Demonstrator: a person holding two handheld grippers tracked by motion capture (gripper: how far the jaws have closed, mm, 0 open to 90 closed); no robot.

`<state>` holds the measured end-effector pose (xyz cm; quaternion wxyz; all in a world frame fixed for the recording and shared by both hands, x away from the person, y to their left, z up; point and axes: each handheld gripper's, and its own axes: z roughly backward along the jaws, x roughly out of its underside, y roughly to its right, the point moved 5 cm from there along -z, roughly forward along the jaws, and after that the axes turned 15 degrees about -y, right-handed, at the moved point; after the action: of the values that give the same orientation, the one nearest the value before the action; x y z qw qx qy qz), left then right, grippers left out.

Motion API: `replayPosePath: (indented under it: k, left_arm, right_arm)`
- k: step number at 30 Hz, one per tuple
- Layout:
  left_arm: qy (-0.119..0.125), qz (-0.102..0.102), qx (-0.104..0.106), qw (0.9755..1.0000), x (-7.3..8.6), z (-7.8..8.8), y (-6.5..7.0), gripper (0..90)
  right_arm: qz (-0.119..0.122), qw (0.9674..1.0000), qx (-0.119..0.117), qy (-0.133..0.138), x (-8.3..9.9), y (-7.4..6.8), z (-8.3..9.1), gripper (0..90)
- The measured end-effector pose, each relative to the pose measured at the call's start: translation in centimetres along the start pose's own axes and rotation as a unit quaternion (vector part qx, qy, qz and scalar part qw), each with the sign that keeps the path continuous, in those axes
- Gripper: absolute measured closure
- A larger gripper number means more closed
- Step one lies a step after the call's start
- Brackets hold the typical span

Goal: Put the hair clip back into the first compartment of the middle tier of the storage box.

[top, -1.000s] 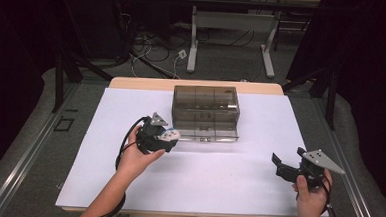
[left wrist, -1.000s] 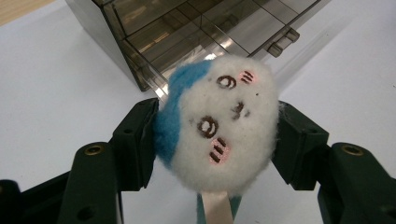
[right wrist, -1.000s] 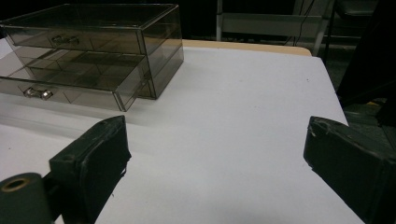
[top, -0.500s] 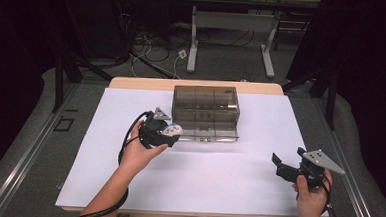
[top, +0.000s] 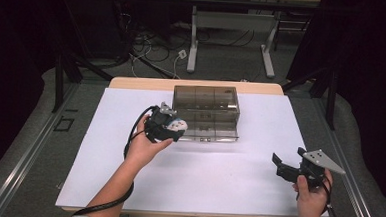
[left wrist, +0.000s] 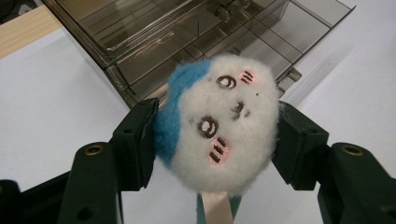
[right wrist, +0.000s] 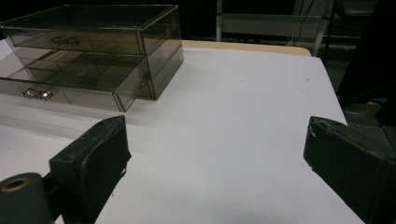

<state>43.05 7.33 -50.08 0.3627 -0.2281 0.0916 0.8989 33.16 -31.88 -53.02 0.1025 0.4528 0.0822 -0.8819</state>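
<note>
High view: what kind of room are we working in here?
Probably a lab or recording workspace, not a home: a white-topped table inside dark surroundings, loose cables on the floor behind it, and a bare metal table frame farther back.

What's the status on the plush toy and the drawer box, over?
Left gripper shut on plush toy, held above the open lower drawer of the clear drawer box. Right gripper open, idle at table's right. Nothing in the way.

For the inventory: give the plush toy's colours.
White plush toy with a blue patch and pink cheek marks; clearest in the left gripper view.
</note>
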Motion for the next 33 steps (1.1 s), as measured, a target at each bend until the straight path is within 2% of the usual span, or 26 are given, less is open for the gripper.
replayPosePath:
  k: [7, 10, 13, 21, 25, 33]
  left_arm:
    - [-0.006, 0.001, 0.0, 1.0, -0.6, -0.5, -0.2, 38.4]
    - [-0.005, 0.006, 0.0, 1.0, -0.7, -0.8, -0.4, 38.4]
    - [-0.011, -0.001, -0.004, 0.9999, -0.9, -1.0, -0.5, 38.4]
    - [-0.019, -0.013, -0.013, 0.9996, -1.6, -1.1, -0.4, 38.4]
    - [-0.033, -0.023, -0.016, 0.9991, -1.8, -1.4, -0.4, 38.4]
    - [-0.04, -0.026, -0.018, 0.9987, -2.3, -2.0, -0.5, 38.3]
  right_arm:
    - [0.0, 1.0, -0.001, -0.002, 0.0, 0.0, 0.0, 6.4]
    - [0.0, 1.0, -0.001, 0.006, 0.0, 0.0, -0.1, 6.4]
    - [-0.001, 1.0, -0.001, -0.002, 0.0, 0.0, 0.0, 6.4]
    - [0.0, 1.0, 0.0, -0.003, 0.1, 0.1, -0.1, 6.5]
    - [-0.001, 1.0, -0.001, -0.004, 0.1, 0.1, -0.1, 6.5]
    - [0.0, 1.0, -0.002, -0.007, 0.1, 0.1, -0.1, 6.5]
